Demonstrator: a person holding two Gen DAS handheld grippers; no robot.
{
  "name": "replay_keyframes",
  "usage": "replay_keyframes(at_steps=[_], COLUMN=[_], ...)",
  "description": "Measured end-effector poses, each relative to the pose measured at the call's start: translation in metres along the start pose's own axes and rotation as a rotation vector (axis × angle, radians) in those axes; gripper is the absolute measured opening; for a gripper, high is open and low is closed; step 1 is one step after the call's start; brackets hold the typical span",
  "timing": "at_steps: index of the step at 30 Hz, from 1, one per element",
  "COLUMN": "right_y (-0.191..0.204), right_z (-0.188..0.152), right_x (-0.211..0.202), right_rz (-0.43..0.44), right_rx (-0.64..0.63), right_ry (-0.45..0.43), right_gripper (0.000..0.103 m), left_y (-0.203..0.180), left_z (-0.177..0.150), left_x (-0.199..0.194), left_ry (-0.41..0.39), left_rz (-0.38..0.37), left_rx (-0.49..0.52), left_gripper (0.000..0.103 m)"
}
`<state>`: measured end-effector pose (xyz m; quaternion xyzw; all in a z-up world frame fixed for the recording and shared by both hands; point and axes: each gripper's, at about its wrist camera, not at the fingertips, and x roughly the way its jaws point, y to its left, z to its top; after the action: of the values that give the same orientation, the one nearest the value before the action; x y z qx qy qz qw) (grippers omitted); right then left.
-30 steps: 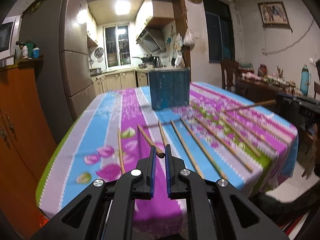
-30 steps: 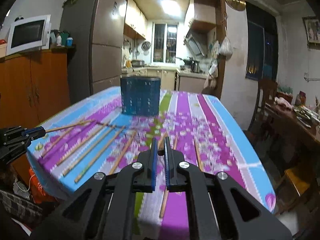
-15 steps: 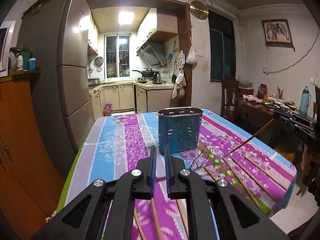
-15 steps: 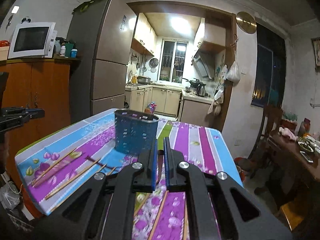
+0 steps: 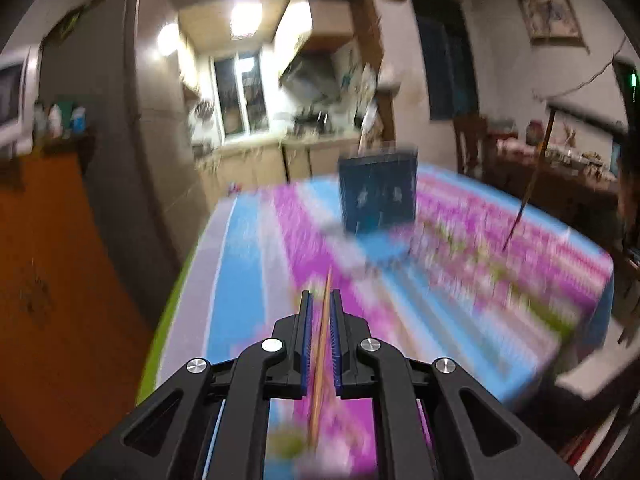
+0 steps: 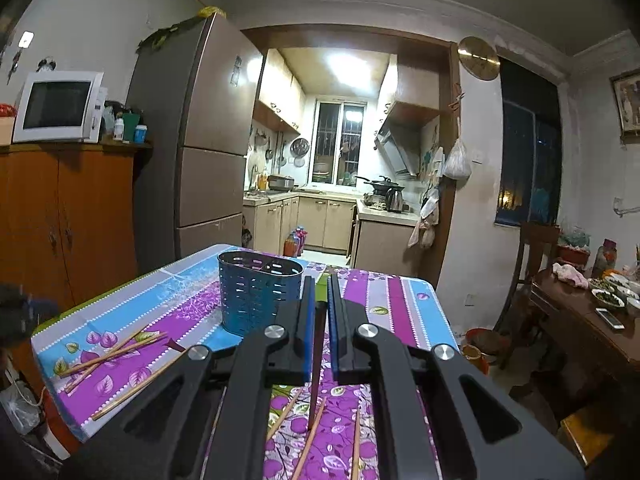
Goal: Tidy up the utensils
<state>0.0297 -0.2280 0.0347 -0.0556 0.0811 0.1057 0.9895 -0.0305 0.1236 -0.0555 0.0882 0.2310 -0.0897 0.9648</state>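
Note:
The blue perforated utensil holder stands on the striped floral tablecloth. My right gripper is shut on a dark chopstick that hangs down between its jaws, just right of the holder. The left wrist view is blurred. There my left gripper is shut on a light wooden chopstick, above the table's near end, with the holder ahead and to the right. The right gripper's chopstick hangs at the far right. Several loose chopsticks lie on the cloth.
A tall fridge and an orange cabinet with a microwave stand left of the table. A dark side table with dishes and a wooden chair are on the right. More chopsticks lie under my right gripper.
Both grippers have lifted off the table, each with a chopstick. The right one rose near the holder and its chopstick now hangs almost upright. The left one swung, blurring its view.

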Motion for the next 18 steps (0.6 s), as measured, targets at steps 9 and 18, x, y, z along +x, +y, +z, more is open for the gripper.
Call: replay_keyframes(at_steps=[9, 18], right_y=[-0.006, 0.005], right_z=[0.006, 0.005], right_x=[-0.018, -0.023], right_rz=[-0.008, -0.007], right_rx=[0.064, 0.045], right_ry=[-0.016, 0.002], right_gripper=[0.005, 0.005], left_y=[0.001, -0.039], left_z=[-0.059, -0.067], left_x=[0.004, 0.004], left_ry=[0.055, 0.052], left_rz=[-0.038, -0.112], left_rx=[0.071, 0.19], left_gripper=[0.018, 0.038])
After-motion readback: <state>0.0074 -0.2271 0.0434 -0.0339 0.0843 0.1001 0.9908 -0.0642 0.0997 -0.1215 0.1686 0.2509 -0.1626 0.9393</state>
